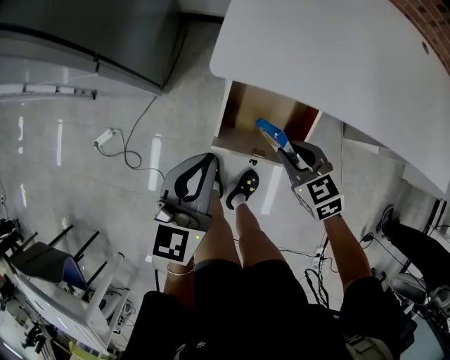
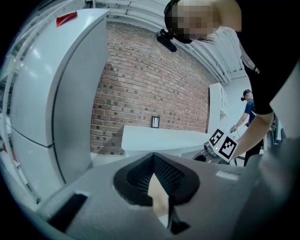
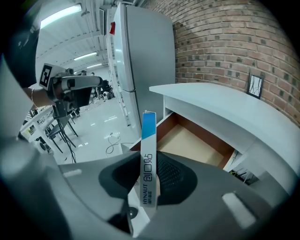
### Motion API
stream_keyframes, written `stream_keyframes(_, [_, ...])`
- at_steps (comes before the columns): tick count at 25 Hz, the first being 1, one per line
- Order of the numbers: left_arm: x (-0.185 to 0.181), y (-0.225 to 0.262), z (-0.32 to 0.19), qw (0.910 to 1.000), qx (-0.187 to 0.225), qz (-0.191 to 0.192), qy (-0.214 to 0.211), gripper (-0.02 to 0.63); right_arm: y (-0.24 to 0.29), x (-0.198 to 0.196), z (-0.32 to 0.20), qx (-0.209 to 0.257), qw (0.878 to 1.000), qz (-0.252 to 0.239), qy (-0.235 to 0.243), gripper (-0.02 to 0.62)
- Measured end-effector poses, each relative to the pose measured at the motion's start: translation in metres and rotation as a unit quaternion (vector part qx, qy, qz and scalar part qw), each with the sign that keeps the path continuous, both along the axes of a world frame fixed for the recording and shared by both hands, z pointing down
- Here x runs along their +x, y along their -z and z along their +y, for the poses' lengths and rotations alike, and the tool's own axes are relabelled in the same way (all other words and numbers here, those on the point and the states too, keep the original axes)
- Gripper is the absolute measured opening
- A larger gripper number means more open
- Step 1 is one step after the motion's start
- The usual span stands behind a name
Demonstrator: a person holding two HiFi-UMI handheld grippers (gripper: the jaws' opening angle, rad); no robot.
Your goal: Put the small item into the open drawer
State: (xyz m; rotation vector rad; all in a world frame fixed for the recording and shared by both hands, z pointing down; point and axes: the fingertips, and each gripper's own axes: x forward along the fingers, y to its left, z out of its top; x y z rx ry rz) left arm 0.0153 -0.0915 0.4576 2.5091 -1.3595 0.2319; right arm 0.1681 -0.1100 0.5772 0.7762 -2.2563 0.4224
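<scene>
Head view looks steeply down on a glossy pale floor (image 1: 49, 176), with a tall grey metal cabinet (image 1: 84, 35) at upper left and a white power strip on a grey cable (image 1: 104, 137) lying below it. Nearer the middle, the grey left gripper (image 1: 211, 169) hangs in front of the person's legs. Its black-padded jaws meet at their tips with nothing between them, as the left gripper view confirms. Just right of it stands the person's black shoe (image 1: 246, 186). Above the shoe, the open drawer with a brown wooden inside and a white front (image 1: 256, 112) sticks out from under a white rounded desk top (image 1: 337, 63). A slim white-and-blue cardboard box (image 1: 271, 132) reaches over the drawer's front right part, blue end foremost. The right gripper (image 1: 294, 156) has its jaws clamped on the box's white end. In the right gripper view the box stands upright between the black pads, its narrow printed side facing the camera, with the drawer's bare bottom beyond and to its right. A red brick wall (image 1: 429, 21) shows at the far right.
</scene>
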Motion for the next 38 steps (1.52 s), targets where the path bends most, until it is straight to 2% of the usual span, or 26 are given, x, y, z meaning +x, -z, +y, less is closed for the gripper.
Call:
stream_keyframes(8, [-0.009, -0.008, -0.006, 0.9999, -0.01, -0.001, 0.006, -0.008, -0.026, -0.01, -0.004, 0.007, 0.998, 0.041, 0.044, 0.101])
stream_keyframes(20, [-0.015, -0.02, -0.016, 0.9998, -0.019, 0.001, 0.005, -0.008, -0.07, -0.014, -0.008, -0.011, 0.992, 0.09, 0.087, 0.101])
stream_keyframes(38, [-0.025, -0.037, -0.033, 0.9994, -0.034, 0.008, 0.009, -0.006, -0.118, -0.026, -0.016, -0.041, 0.98, 0.138, 0.138, 0.101])
